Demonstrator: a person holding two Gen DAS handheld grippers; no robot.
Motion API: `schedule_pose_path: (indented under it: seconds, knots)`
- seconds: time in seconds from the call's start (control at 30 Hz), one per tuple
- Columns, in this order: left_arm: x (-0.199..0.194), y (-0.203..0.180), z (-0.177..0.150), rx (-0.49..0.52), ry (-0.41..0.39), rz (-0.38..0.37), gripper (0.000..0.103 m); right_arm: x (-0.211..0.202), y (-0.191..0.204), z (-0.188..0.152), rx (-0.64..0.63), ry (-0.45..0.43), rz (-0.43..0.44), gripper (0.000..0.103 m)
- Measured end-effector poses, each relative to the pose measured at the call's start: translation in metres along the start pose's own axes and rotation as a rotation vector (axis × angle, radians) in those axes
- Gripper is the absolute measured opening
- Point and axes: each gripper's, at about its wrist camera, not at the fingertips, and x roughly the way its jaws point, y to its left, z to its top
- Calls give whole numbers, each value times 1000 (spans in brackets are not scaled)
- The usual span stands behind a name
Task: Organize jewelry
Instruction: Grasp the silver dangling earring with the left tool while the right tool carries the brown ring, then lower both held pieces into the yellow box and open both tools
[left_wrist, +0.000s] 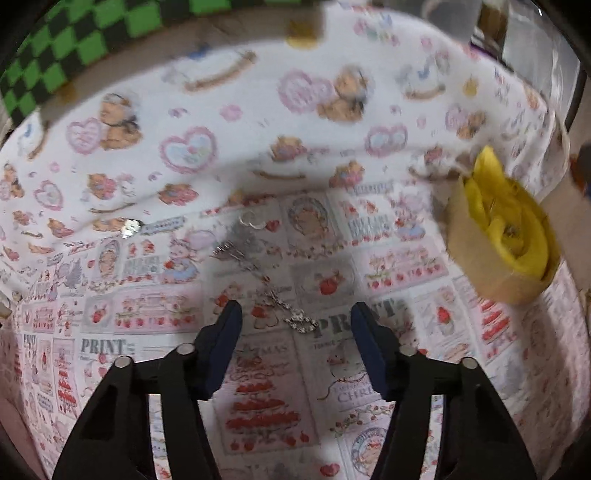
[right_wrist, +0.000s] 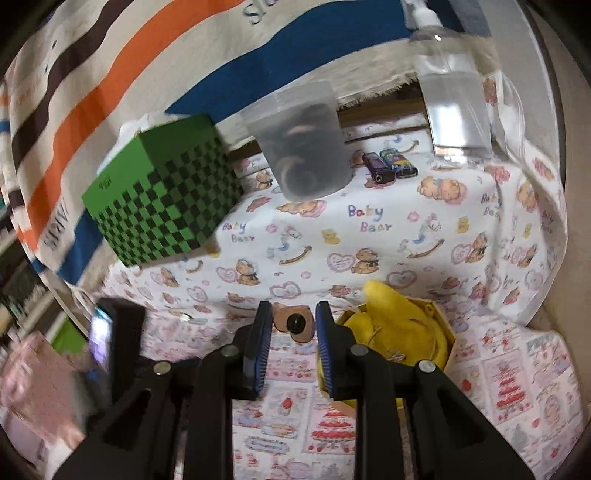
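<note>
Cloth (left_wrist: 406, 369): chain (left_wrist: 266, 273) diag, upper-left/lower-right

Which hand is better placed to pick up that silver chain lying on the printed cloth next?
Left. The left gripper points down at the silver chain, whose near end lies just ahead of its open jaws. The right gripper faces a small brown item and the yellow-lined box; no chain shows there.

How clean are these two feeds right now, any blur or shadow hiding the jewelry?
Left wrist view: motion blur smears the printed cloth, worst at the top; the silver chain lies in soft shadow yet stays readable. Right wrist view: the green checkered box and the left edge are smeared, the centre is sharper, and the yellow-lined box is clear. Both views bend at the rim.
</note>
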Motion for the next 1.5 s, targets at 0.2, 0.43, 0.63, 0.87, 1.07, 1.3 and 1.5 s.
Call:
schedule_pose_path:
  seconds: [0.2, 0.43, 0.63, 0.87, 1.07, 1.3, 1.5]
  knots:
    - [0, -2, -2, -6, -30, 11, 44, -2, 1, 0, -3, -8, -13, 22]
    - [-5, 13, -6, -49, -42, 0, 13, -2, -1, 0, 4, -9, -20, 22]
    - [-12, 20, -9, -56, -37, -12, 6, 1, -5, 0, 3, -12, -48, 22]
    - [-48, 37, -14, -55, -94, -49, 0, -1, -8, 1, 17, -18, -53, 22]
    - [-92, 48, -19, -73, -182, -55, 0, -8, -10, 3, 30, -34, -50, 22]
    - [-132, 46, -20, -81, -272, -60, 0, -20, -9, 7, 36, -64, -64, 22]
    - [-159, 34, -17, -82, -348, -80, 0, -38, -7, 14, 27, -108, -36, 22]
